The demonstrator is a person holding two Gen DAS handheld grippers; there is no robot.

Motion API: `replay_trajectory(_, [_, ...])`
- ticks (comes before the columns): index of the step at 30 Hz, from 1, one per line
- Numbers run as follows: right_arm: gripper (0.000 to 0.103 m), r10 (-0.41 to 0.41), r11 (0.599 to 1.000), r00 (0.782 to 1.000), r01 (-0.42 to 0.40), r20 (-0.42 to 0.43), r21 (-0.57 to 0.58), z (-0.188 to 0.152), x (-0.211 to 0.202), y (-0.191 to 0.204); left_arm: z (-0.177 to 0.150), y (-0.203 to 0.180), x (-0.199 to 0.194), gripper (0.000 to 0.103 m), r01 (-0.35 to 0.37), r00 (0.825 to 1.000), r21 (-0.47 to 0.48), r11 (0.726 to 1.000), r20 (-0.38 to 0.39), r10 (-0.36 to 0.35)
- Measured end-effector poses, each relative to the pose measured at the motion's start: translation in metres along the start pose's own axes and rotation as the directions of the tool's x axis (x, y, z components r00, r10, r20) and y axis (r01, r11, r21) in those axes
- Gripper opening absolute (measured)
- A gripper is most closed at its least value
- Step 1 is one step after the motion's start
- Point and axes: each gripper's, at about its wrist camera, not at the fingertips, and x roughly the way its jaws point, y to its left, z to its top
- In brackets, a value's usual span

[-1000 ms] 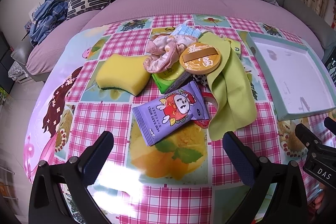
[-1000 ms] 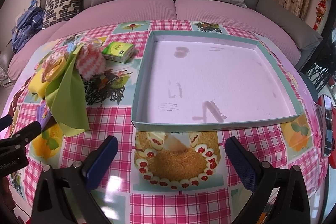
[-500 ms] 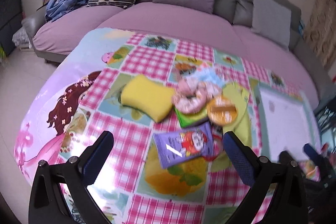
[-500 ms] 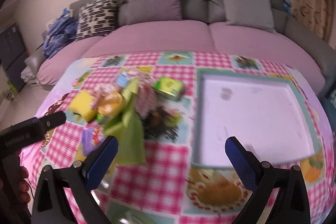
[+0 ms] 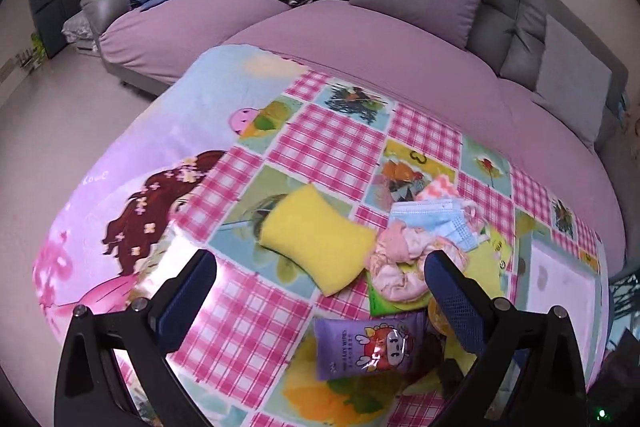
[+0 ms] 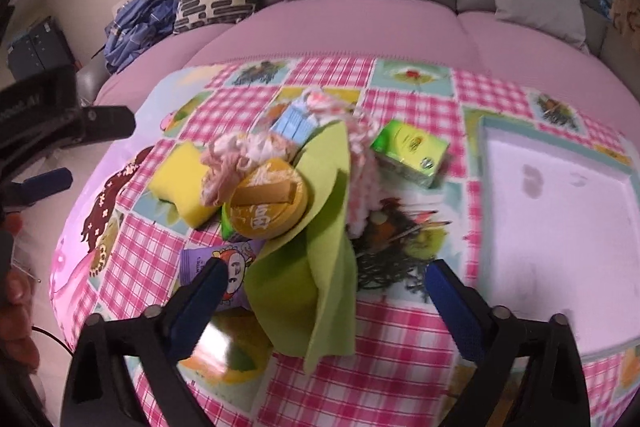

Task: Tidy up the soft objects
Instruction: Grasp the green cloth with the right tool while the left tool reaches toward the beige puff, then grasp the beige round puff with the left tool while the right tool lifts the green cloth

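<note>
Both grippers (image 5: 320, 291) (image 6: 322, 293) spread wide, empty, heap (image 6: 288, 187) mid-table, tray (image 6: 492, 131) at right edge

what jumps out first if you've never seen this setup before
First the heap of soft things mid-table: a lime green cloth draped forward, a yellow sponge at its left, pink fabric and a blue face mask piled behind. To the right lies an empty white tray. Both claws hover open, holding nothing.
</note>
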Motion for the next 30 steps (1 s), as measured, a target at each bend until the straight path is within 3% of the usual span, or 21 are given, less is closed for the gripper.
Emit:
replay_trajectory(3, [0.092, -0.007, 1.0, 1.0, 0.007, -0.021, -0.02, -0.004, 0.012, 0.004, -0.009, 0.003, 0.014, 0.103, -0.006, 0.999, -0.01, 1.0, -0.036, 0.006])
replay_trajectory(8, [0.072, -0.03, 1.0, 0.999, 0.03, -0.042, 0.001, -0.008, 0.023, -0.002, -0.015, 0.006, 0.029, 0.103, -0.01, 0.997, -0.007, 1.0, -0.083, 0.01])
replay_trajectory(16, [0.012, 0.004, 1.0, 1.0, -0.004, -0.013, 0.029, -0.01, 0.008, -0.018, -0.017, 0.003, 0.025, 0.103, -0.034, 0.997, 0.011, 0.999, -0.071, 0.035])
replay_trajectory(25, [0.006, -0.022, 1.0, 0.997, 0.021, 0.08, 0.015, -0.004, -0.018, -0.02, -0.017, -0.006, 0.022, 0.103, -0.03, 0.997, 0.024, 0.999, -0.066, 0.031])
replay_trajectory(30, [0.006, 0.002, 0.999, 0.987, -0.008, 0.159, 0.038, 0.002, -0.04, -0.027, -0.018, -0.015, 0.017, 0.103, -0.015, 0.998, 0.039, 0.999, -0.052, 0.017])
